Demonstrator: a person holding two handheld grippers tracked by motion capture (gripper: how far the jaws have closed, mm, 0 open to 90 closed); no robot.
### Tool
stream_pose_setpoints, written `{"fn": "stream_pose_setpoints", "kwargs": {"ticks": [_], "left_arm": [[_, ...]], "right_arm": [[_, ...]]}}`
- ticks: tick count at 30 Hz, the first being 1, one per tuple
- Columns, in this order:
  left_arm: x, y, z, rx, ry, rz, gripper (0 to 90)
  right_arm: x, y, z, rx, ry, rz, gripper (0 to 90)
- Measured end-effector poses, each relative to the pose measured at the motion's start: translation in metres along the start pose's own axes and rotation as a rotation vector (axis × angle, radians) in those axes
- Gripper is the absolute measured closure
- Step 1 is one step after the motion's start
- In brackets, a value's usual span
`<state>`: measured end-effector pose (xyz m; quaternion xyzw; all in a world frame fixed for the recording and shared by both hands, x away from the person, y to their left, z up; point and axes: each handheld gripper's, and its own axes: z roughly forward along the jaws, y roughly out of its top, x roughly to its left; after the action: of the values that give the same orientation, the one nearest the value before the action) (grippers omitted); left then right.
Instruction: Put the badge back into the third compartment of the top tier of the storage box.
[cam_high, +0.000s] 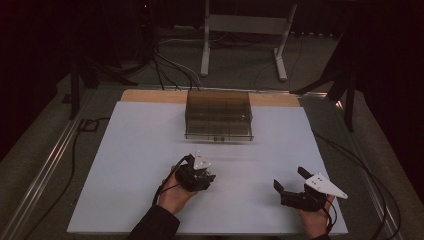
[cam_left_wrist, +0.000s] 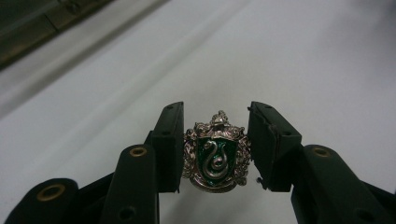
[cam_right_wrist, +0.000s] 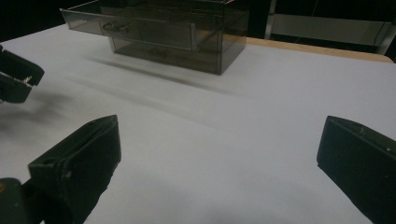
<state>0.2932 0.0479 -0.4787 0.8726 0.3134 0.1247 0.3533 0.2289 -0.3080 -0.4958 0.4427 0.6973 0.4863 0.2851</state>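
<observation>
Left gripper (cam_left_wrist: 215, 149) pinches crest badge (cam_left_wrist: 215, 156); right gripper (cam_right_wrist: 219, 163) gapes.

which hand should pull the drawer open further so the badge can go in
Right. The right claw is open and empty, facing the smoky clear plastic drawer box. The left claw is shut on the silver and green crest badge.

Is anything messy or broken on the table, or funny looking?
Nothing looks spilled or broken. The smoky plastic box has its top drawer pulled partway out. The left gripper pinches a small green and silver snake badge upright between its fingers. The right gripper is open with nothing in it.
</observation>
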Motion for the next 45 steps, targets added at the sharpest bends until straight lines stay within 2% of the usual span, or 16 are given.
{"fn": "stream_pose_setpoints", "kwargs": {"ticks": [20, 30, 38, 45], "left_arm": [[0.006, 0.030, -0.011, -0.052, 0.000, -0.002, 58.4], [0.009, 0.051, -0.014, -0.082, -0.004, -0.003, 58.5], [0.012, 0.066, -0.013, -0.093, -0.018, 0.001, 58.4], [0.016, 0.073, -0.009, -0.096, -0.027, -0.008, 58.5]], "right_arm": [[0.000, 0.000, -0.001, -0.003, 0.004, 0.002, 0.0], [-0.001, 0.000, -0.001, -0.003, 0.006, 0.007, 0.1], [-0.002, 0.000, 0.000, -0.002, 0.008, 0.009, 0.0], [-0.002, -0.001, 0.000, 0.000, 0.009, 0.011, 0.0]]}}
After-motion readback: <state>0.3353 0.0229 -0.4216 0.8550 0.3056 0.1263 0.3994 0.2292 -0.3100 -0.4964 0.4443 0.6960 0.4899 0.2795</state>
